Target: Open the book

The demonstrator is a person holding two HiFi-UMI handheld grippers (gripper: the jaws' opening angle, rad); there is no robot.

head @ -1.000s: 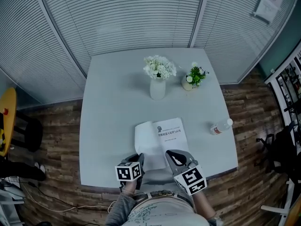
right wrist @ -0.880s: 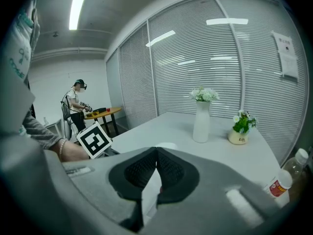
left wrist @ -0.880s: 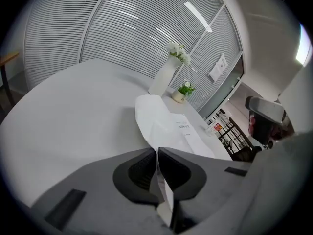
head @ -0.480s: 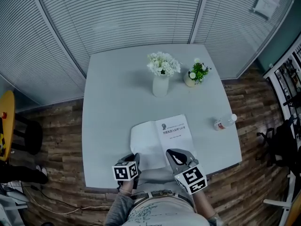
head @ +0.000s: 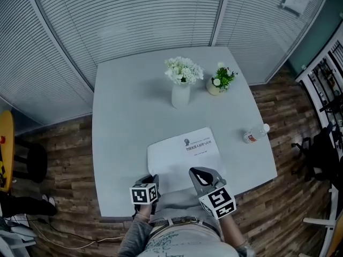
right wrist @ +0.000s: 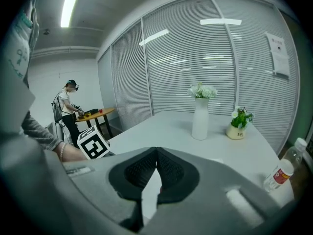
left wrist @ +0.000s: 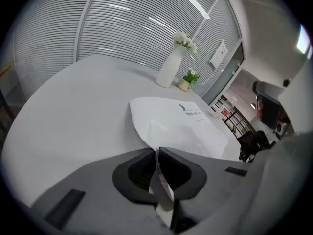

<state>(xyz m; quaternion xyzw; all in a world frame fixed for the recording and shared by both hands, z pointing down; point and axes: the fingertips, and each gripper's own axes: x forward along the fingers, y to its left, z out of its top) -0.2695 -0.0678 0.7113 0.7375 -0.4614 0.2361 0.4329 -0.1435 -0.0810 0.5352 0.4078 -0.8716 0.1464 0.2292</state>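
Observation:
A white book [head: 186, 153] lies open near the front edge of the grey table [head: 123, 106], with its printed title page facing up. My left gripper [head: 152, 181] is at the book's near left corner. In the left gripper view it [left wrist: 157, 153] is shut on a white leaf of the book [left wrist: 183, 126], which curves up from the table into the jaws. My right gripper [head: 195, 173] hovers at the book's near right edge. In its own view it [right wrist: 156, 151] is shut with nothing between the pads.
A white vase of white flowers [head: 180, 92] and a small potted plant [head: 218, 83] stand at the back of the table. A plastic bottle [head: 254, 134] lies near the right edge. A person [right wrist: 68, 109] stands far off by an orange table.
The left gripper has drawn the pinched leaf toward the near left and lower, so it lies flatter. The right gripper has hardly moved.

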